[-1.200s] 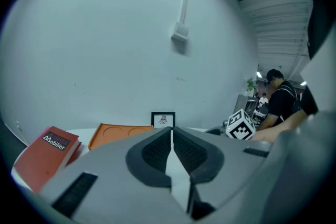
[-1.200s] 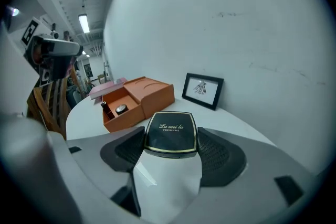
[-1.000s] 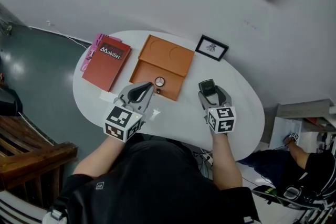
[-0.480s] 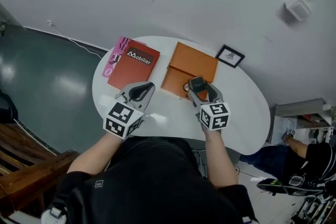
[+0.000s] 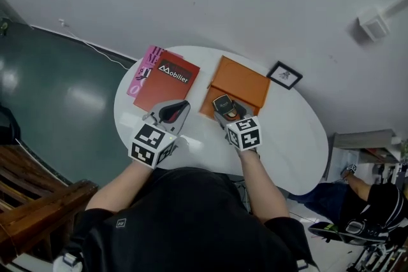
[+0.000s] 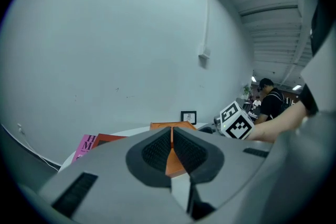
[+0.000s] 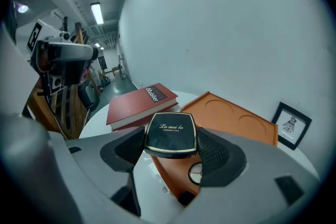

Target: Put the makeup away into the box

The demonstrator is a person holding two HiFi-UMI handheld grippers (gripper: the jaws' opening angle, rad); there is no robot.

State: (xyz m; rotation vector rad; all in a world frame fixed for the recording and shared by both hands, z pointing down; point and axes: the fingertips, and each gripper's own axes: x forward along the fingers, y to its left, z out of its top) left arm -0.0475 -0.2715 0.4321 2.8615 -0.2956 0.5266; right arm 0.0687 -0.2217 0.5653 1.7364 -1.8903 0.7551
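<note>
My right gripper (image 5: 223, 109) (image 7: 171, 148) is shut on a black square powder compact (image 7: 171, 135) (image 5: 221, 102) with gold lettering, holding it just above the near end of the open orange box (image 5: 239, 84) (image 7: 231, 121). A small round makeup item (image 7: 195, 172) lies inside the box beneath the compact. My left gripper (image 5: 171, 113) (image 6: 171, 150) hovers shut and empty over the white table (image 5: 287, 137), to the left of the box.
A red book (image 5: 167, 81) (image 7: 142, 103) lies on a pink magazine (image 5: 143, 67) (image 6: 86, 143) left of the box. A small black picture frame (image 5: 285, 75) (image 7: 291, 124) stands behind the box on the right. A small white scrap (image 5: 188, 143) lies near the table's front edge.
My right gripper has carried the compact leftward from the table's right side to over the orange box. My left gripper has shifted slightly left, away from the box.
</note>
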